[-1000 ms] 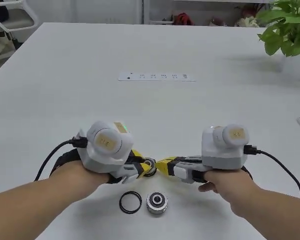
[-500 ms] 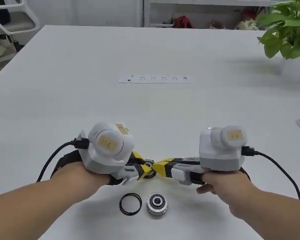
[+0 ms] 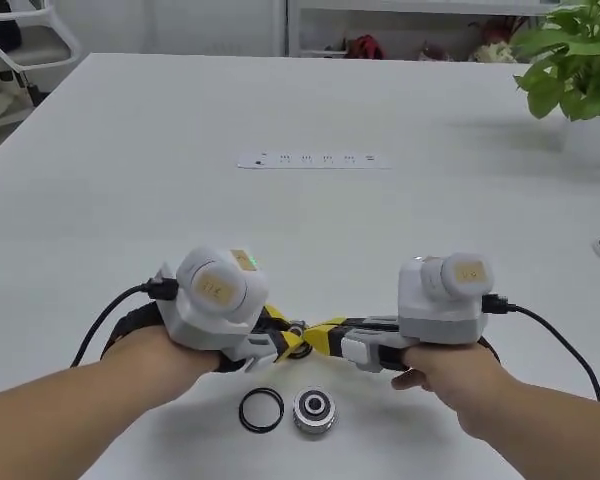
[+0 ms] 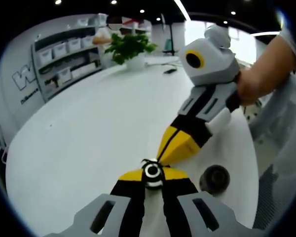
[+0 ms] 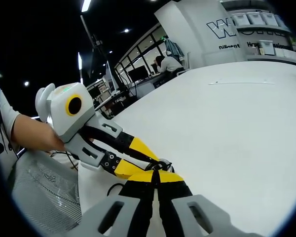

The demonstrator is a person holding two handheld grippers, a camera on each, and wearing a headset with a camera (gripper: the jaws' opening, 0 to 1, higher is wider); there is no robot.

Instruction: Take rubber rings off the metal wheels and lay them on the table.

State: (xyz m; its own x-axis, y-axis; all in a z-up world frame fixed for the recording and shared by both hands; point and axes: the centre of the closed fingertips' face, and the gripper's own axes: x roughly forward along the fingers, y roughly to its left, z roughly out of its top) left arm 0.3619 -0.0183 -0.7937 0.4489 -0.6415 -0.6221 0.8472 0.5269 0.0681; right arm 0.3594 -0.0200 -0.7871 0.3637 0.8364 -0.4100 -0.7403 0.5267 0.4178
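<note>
An office — long white table [image 3: 310, 90], swivel chair [image 3: 20, 40], potted plant [image 3: 570, 55].

Two metal wheels [image 3: 313, 408] [image 3: 297, 330], one loose rubber ring [image 3: 261, 408], two hand-held grippers [image 3: 286, 340] [image 3: 317, 335], one power strip [image 3: 313, 159], one plant [image 3: 570, 60].

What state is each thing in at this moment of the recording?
left hand-held gripper: shut on a metal wheel.
right hand-held gripper: shut, tips at that wheel's rim.
rubber ring: loose, flat on the table.
second metal wheel: flat on the table, beside the ring.
</note>
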